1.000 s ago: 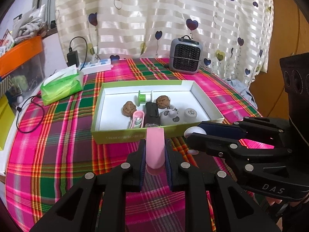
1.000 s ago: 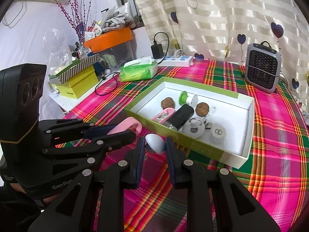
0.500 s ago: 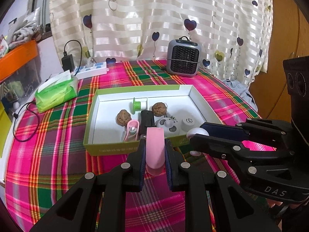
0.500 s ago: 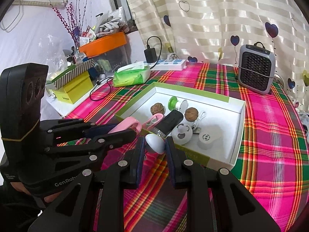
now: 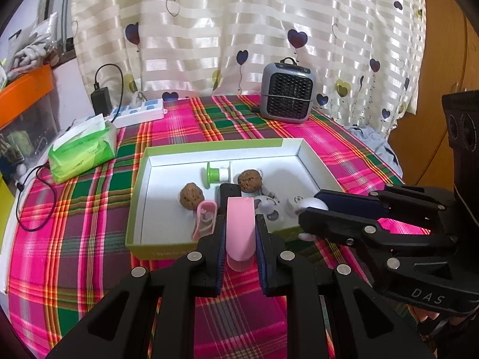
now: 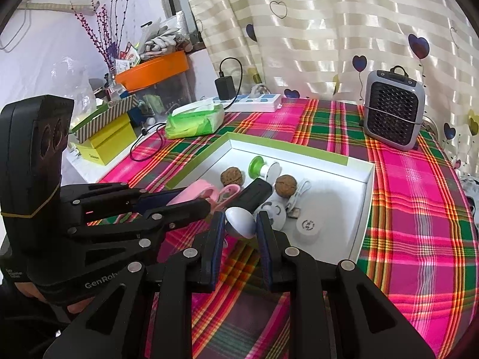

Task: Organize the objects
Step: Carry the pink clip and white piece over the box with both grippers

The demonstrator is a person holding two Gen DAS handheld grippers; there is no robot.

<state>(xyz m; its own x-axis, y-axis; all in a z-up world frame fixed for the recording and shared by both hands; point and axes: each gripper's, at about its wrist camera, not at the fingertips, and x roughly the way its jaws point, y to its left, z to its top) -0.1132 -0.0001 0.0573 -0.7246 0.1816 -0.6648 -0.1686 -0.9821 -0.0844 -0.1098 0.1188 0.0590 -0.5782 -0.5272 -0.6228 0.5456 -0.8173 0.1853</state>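
Left gripper [image 5: 239, 233]: jaws pinching a pink clip [image 5: 239, 227]. Right gripper [image 6: 239, 224]: jaws pinching a white egg-shaped piece [image 6: 240, 220]. Both near the box [image 5: 209, 146] on the table [image 5: 74, 239].

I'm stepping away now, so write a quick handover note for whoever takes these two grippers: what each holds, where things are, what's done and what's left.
Left gripper: shut on the pink piece, held near the box's front wall.
Right gripper: shut on the white egg-shaped piece, also at the front edge.
Green-rimmed box: already holds two walnuts, a green spool, a black item, a pink clip and small white gadgets.
Left: probably set both held pieces in the box.
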